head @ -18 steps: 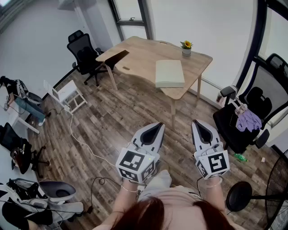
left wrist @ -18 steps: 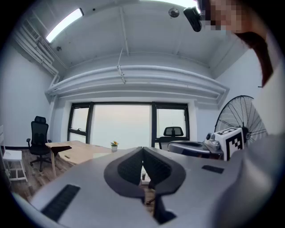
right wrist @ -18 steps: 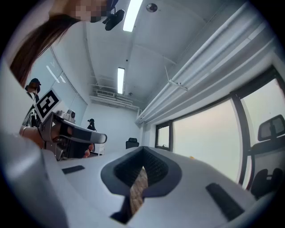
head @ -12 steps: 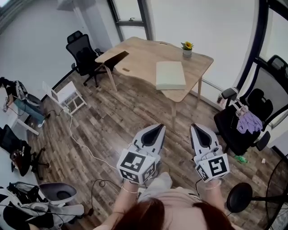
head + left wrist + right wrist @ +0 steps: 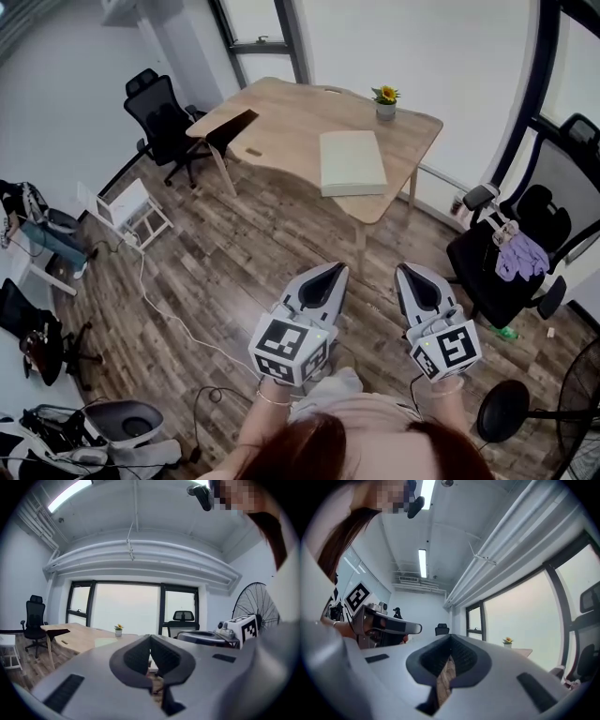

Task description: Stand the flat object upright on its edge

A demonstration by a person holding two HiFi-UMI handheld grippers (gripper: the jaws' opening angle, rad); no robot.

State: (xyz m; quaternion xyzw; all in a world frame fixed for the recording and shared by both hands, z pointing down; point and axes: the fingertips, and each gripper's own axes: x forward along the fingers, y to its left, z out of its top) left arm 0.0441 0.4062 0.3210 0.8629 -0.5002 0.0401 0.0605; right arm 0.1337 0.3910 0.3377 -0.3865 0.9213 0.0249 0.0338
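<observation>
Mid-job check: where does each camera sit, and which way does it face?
Head view: on the person's head, looking steeply down at the table with the flat object lying on it; hair, left gripper and right gripper show.
Left gripper view: rides the left gripper, looks along its shut jaws toward the windows; right gripper shows at right.
Right gripper view: looks along its own shut jaws; left gripper shows at left.
All three share the flower pot.

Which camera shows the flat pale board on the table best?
The head view: the flat pale board lies whole, seen from above, on the table. The left gripper view catches only a thin sliver; the right gripper view, none.
</observation>
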